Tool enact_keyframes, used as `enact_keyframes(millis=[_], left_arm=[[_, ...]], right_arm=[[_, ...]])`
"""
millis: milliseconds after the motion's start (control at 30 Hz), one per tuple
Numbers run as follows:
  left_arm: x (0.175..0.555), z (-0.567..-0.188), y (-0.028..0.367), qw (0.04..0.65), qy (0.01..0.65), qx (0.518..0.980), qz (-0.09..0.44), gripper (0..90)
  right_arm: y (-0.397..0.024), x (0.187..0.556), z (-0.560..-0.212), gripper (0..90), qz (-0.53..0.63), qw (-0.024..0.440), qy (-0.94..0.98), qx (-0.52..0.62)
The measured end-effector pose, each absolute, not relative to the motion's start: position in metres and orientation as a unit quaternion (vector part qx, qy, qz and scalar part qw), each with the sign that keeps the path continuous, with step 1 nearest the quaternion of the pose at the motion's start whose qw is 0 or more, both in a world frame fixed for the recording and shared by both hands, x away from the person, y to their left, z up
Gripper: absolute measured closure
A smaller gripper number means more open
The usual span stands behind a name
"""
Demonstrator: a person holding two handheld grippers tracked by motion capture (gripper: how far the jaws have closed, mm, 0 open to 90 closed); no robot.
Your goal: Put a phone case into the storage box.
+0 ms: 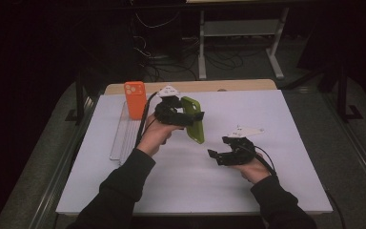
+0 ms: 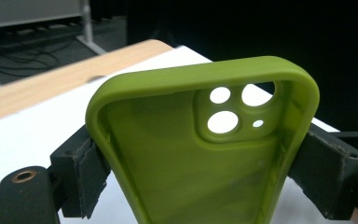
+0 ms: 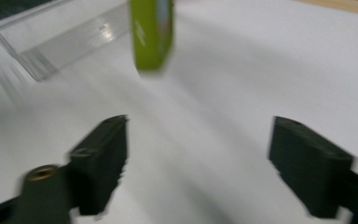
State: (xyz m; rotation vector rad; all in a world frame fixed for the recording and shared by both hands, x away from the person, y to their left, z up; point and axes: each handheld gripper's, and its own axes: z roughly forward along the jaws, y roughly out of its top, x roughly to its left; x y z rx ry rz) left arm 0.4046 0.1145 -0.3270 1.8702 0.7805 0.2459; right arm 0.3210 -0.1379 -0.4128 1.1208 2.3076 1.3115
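Note:
A green phone case [image 1: 194, 118] hangs above the white table top, gripped across its width by my left gripper [image 1: 185, 117]. In the left gripper view the case [image 2: 177, 163] shows its hollow inside and camera cut-outs, with both jaws pressed on its side walls. My right gripper [image 1: 215, 156] sits lower and to the right of the case, jaws wide apart with nothing between them. In the right gripper view the black fingers [image 3: 100, 158] stand spread over bare table, and the case's lower end [image 3: 151, 32] hangs farther off.
An orange phone case [image 1: 135, 98] stands upright at the far end of a clear plastic rack [image 1: 121, 133] left of my left hand. The white sheet [image 1: 267, 119] covers the table, with a wooden strip [image 1: 238, 85] along its far edge. Table legs and cables lie beyond.

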Motion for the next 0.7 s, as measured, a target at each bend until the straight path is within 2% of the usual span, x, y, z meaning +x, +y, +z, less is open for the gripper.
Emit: enact_keyframes(millis=[67,100,133,400,700], left_arm=[[0.407,-0.319,0.123,0.520,0.329,0.780,0.114,13.6],[0.407,-0.317,0.126,0.519,0.332,0.779,0.119,13.6],[0.409,-0.313,0.130,0.518,0.334,0.777,0.128,13.6],[0.417,-0.288,0.163,0.499,0.358,0.767,0.186,13.7],[0.430,-0.275,0.201,0.470,0.408,0.742,0.251,13.7]], right_arm=[[-0.149,0.319,-0.417,5.6,0.443,0.135,0.796,0.390],[-0.149,0.319,-0.417,5.6,0.443,0.135,0.796,0.390],[-0.158,0.317,-0.421,0.0,0.430,0.134,0.803,0.391],[-0.189,0.304,-0.426,0.0,0.414,0.153,0.799,0.409],[-0.195,0.295,-0.429,0.0,0.406,0.158,0.802,0.409]])
